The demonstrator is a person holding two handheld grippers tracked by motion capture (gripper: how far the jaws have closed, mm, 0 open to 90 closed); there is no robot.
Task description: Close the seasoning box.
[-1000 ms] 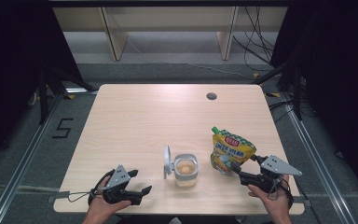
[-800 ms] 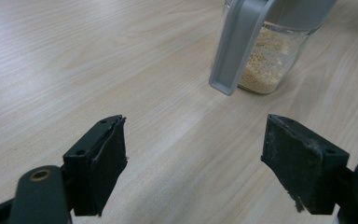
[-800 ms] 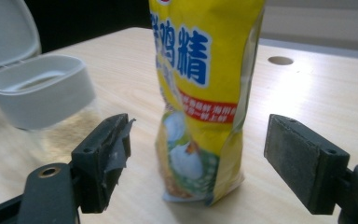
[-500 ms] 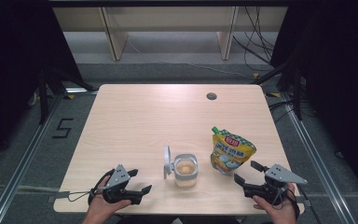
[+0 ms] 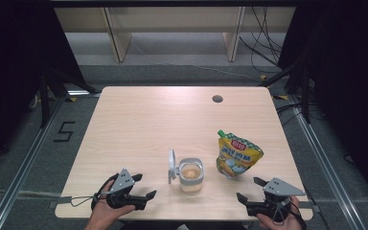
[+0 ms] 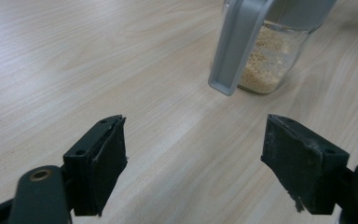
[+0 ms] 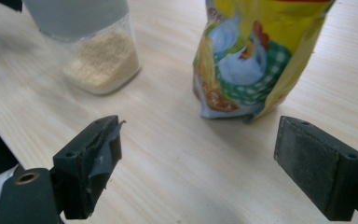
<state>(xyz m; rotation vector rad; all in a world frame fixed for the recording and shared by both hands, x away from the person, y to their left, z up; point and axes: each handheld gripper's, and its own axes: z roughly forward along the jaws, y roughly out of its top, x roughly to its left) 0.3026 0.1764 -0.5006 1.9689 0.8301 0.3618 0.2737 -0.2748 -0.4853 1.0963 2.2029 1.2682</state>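
A clear jar of pale granules stands near the table's front edge, its grey hinged lid flipped up on the left side. To its right a yellow pouch with a green spout and a chicken picture stands upright. My left gripper lies open at the front left, pointing at the jar and lid; its jaws hold nothing. My right gripper sits at the front right, short of the pouch and jar. Its jaws have just been opening and stand wide with nothing between them.
The wooden table has a round cable hole at the back right. Wooden shelf legs and loose cables lie on the floor beyond the far edge. Metal rails run along both sides of the table.
My right gripper has drawn back from the pouch toward the table's front edge. The pouch stays standing where it was. The left gripper and the jar have not moved.
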